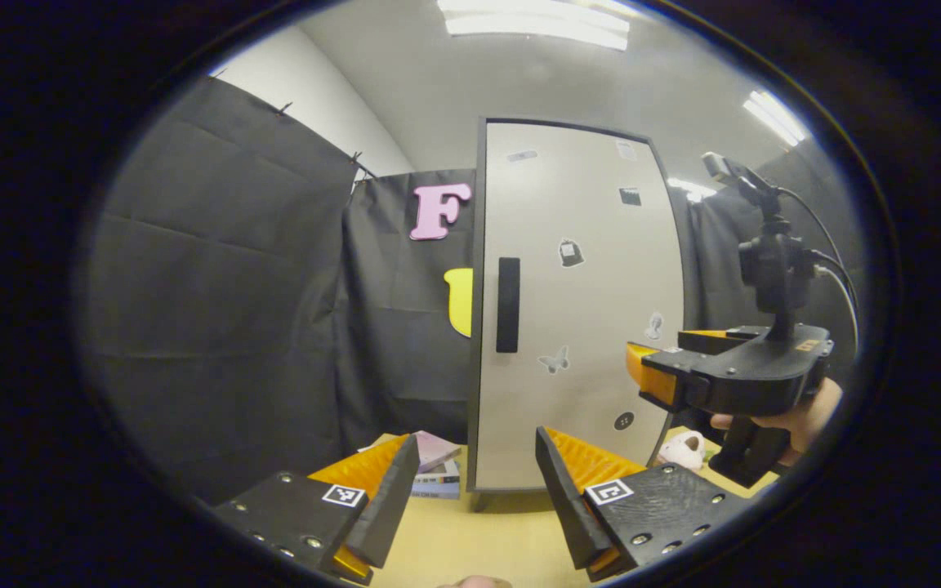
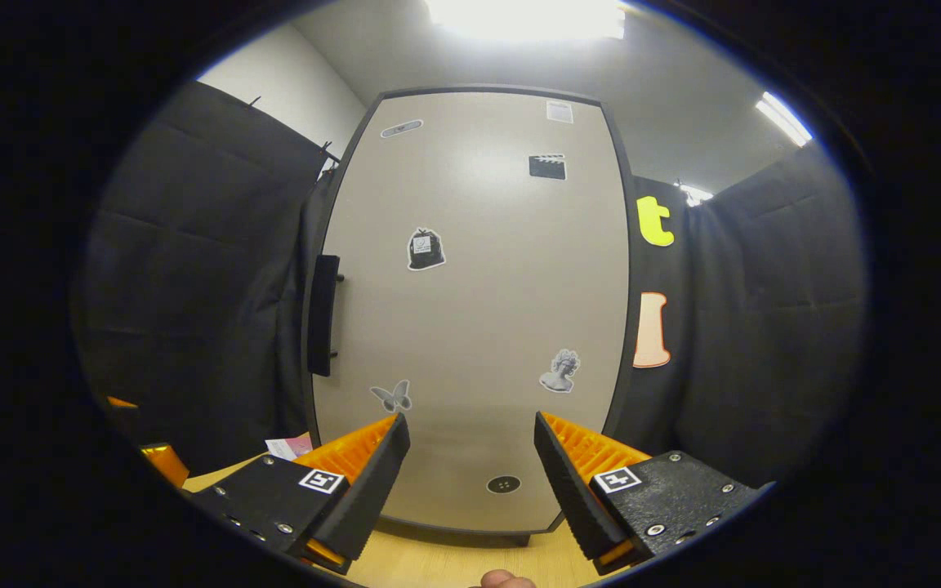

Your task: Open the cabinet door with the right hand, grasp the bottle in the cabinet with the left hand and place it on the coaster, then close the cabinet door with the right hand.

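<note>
Black cloth walls a booth under ceiling strip lights, where a pale wooden desk (image 1: 470, 539) carries a tall cabinet (image 2: 470, 310); its cream door (image 1: 577, 310) is closed, so whatever stands inside is hidden; no coaster can be made out. Small stickers dot the door, among them a butterfly (image 2: 391, 396), a classical bust (image 2: 560, 371) and a clapperboard (image 2: 547, 167); any writing on them is too small to read. The dark vertical handle (image 1: 507, 304) sits at the door's left edge. In the left gripper view, the left claw (image 1: 477, 478) hangs released, fingers spread wide with nothing between them, the door standing well beyond them; a stack of books (image 1: 436, 469) lies on the desk left of the cabinet, half hidden behind a finger, their spines illegible; a small pale plush toy (image 1: 683, 449) peeps out at the cabinet's lower right. The right claw (image 1: 642, 367), held by a hand (image 1: 797, 416) at the right edge, points at the door, its fingertips foreshortened. In the right gripper view the right claw (image 2: 470, 465) is likewise released, the door close ahead and the handle up to its left.
</note>
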Demonstrator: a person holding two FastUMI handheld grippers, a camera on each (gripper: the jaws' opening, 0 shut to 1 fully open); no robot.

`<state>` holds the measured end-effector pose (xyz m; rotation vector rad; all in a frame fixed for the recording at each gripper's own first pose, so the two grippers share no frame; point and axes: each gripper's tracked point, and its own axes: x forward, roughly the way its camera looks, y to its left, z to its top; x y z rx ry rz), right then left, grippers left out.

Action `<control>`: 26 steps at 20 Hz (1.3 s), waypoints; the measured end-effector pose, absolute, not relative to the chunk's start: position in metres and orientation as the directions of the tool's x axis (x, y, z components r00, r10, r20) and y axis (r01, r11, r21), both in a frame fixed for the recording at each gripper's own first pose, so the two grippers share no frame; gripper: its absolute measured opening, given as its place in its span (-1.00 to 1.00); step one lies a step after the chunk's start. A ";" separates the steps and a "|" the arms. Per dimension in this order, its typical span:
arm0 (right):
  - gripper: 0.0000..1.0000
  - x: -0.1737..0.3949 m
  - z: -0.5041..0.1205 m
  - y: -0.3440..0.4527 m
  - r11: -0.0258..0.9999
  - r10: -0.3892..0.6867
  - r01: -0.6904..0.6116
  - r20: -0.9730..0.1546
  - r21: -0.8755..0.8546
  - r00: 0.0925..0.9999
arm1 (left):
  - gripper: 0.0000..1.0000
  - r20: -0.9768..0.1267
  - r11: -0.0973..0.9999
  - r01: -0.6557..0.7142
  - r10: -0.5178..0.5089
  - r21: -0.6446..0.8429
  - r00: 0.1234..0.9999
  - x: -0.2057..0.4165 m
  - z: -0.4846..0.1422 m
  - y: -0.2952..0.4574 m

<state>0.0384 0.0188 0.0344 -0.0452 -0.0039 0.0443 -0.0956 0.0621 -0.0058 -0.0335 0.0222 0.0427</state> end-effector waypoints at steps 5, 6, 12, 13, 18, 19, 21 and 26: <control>0.90 0.068 0.052 0.054 0.995 0.097 -0.097 0.013 0.015 0.995 | 0.72 -0.007 1.000 -0.012 0.012 0.025 1.000 -0.113 -0.001 0.052; 0.91 0.072 0.055 0.065 0.992 0.121 -0.122 0.012 0.036 0.993 | 0.72 0.001 0.999 -0.001 0.001 0.039 1.000 -0.116 0.002 0.048; 0.91 0.099 0.065 0.128 0.980 0.198 -0.197 -0.010 0.022 0.980 | 0.64 -0.024 0.996 0.027 -0.025 0.081 0.999 -0.127 -0.008 0.043; 0.91 0.104 0.067 0.140 0.977 0.212 -0.212 -0.009 0.027 0.977 | 0.64 -0.034 0.997 0.027 -0.025 0.073 0.999 -0.129 -0.014 0.044; 0.89 0.133 0.066 0.173 0.976 0.216 -0.216 -0.025 0.000 0.976 | 0.73 -0.076 0.999 -0.021 0.024 0.038 0.997 -0.141 -0.033 0.065; 0.89 0.138 0.066 0.178 0.976 0.218 -0.218 -0.025 0.000 0.976 | 0.65 -0.079 0.999 -0.035 0.038 0.035 0.996 -0.150 -0.035 0.064; 0.80 0.141 0.067 0.179 0.981 0.186 -0.187 -0.028 -0.044 0.982 | 0.65 -0.080 0.998 -0.054 0.057 0.031 0.995 -0.168 -0.036 0.064; -0.27 0.145 0.055 0.194 0.969 0.243 -0.245 -0.071 -0.020 0.968 | 0.65 -0.076 0.997 -0.068 0.070 0.028 0.995 -0.172 -0.030 0.061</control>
